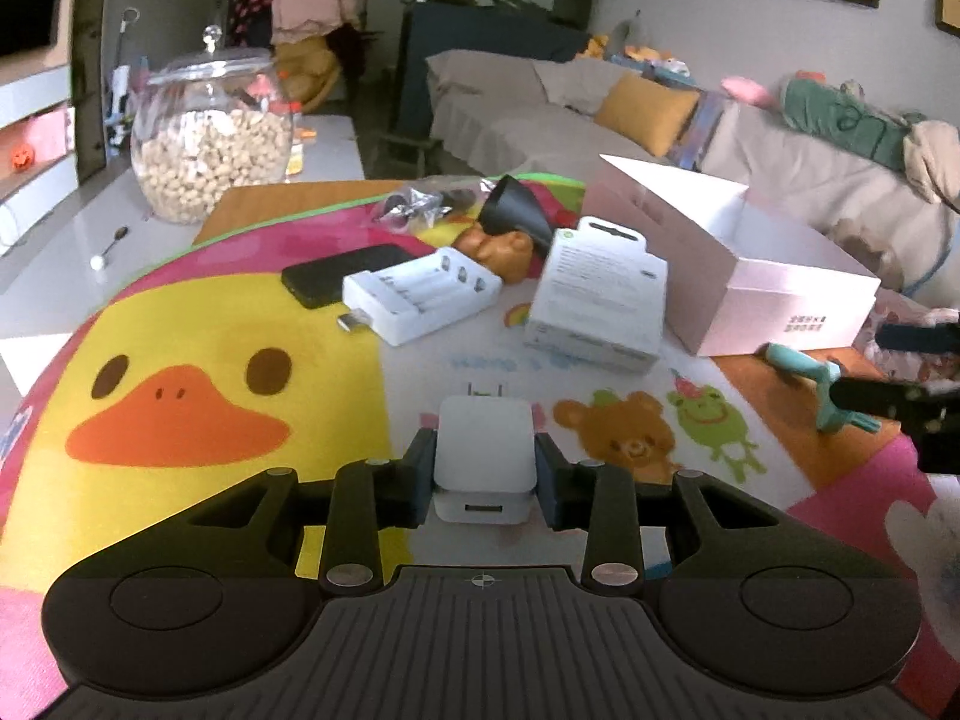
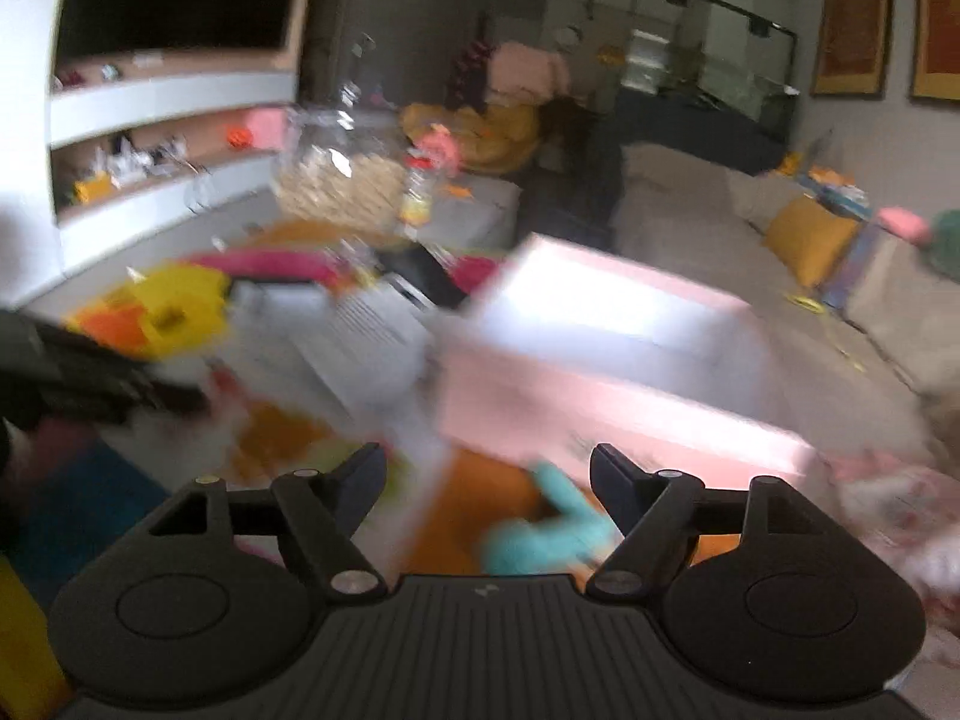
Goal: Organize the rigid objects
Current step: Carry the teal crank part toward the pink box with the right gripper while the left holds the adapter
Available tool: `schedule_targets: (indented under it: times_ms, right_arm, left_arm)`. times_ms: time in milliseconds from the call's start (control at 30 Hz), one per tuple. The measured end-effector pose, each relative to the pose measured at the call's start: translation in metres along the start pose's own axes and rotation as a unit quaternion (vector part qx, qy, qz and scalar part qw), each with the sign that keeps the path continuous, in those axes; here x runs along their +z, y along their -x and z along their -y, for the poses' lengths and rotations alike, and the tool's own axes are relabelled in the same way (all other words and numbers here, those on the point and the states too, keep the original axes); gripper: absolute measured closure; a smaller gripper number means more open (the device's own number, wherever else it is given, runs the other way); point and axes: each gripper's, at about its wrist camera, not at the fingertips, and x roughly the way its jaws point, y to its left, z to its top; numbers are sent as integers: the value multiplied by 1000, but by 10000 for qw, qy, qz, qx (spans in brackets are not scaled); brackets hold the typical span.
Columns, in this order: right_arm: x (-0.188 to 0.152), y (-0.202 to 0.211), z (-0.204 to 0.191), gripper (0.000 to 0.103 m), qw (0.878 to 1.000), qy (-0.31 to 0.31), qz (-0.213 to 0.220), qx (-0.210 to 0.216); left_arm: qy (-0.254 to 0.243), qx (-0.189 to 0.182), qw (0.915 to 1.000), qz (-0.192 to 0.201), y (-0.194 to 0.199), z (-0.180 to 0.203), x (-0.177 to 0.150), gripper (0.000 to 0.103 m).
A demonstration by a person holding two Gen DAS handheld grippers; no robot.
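My left gripper point(image 1: 485, 459) is shut on a white plug-in charger point(image 1: 483, 456), held just above the cartoon mat point(image 1: 180, 312). An open pink box point(image 1: 780, 300) stands at the right of the mat. A white battery charger point(image 1: 420, 291), a black phone point(image 1: 345, 273), a white packaged item point(image 1: 594, 306), a black cone point(image 1: 516, 213) and a brown toy point(image 1: 501, 249) lie in front. A teal tool point(image 1: 822, 381) lies near the box. My right gripper point(image 2: 487, 474) is open over the teal tool point(image 2: 543, 528), in a blurred view; the pink box point(image 2: 600, 384) is just beyond.
A glass jar of nuts point(image 1: 210, 144) stands at the back left beside a spoon point(image 1: 111, 246). A crumpled plastic bag point(image 1: 420, 201) lies at the mat's far edge. A covered sofa point(image 1: 540, 114) runs along the back right. The right gripper's fingers show at the left view's right edge point(image 1: 888, 402).
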Motion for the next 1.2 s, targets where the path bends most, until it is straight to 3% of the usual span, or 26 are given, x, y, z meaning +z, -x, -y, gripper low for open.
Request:
schedule_targets:
  times_ms: [133, 333, 533, 633, 767, 833, 933, 967, 1067, 1200]
  right_arm:
    - [-14, -13, 21, 27, 9983, -382, -423, -149]
    - [-18, -20, 21, 27, 9966, -704, -410, -87]
    - [-25, -25, 29, 28, 9951, -540, -670, -497]
    - [-38, -12, 53, 28, 9917, -642, -671, -891]
    - [-46, 0, 82, 28, 9743, -934, -459, -1999]
    - [-45, 9, 95, 28, 9736, -1525, -315, -1672]
    - [-41, 6, 104, 27, 9684, -2393, -371, -590]
    - [-40, 1, 102, 27, 9644, -2572, -453, -410]
    - [-33, -21, 93, 27, 9575, -2808, -562, -340]
    - [-18, -46, 79, 26, 9608, -2604, -636, -706]
  left_arm:
    - [49, -478, 9988, -10, 1, 13, -5, 66]
    - [-67, -574, 9983, -11, -3, 41, -8, 66]
    - [-160, -591, 9981, 8, -4, 52, -12, 66]
    - [-108, -613, 9981, 11, -4, 51, -12, 66]
    - [-100, -615, 9981, 11, -5, 51, -11, 66]
    - [-102, -609, 9981, 12, -5, 52, -11, 66]
    - [-111, -599, 9981, 17, -4, 52, -12, 65]
    - [-106, -601, 9981, 18, -4, 52, -12, 66]
    - [-73, -622, 9980, 23, -4, 50, -12, 66]
    - [-29, -616, 9981, 39, -5, 50, -12, 65]
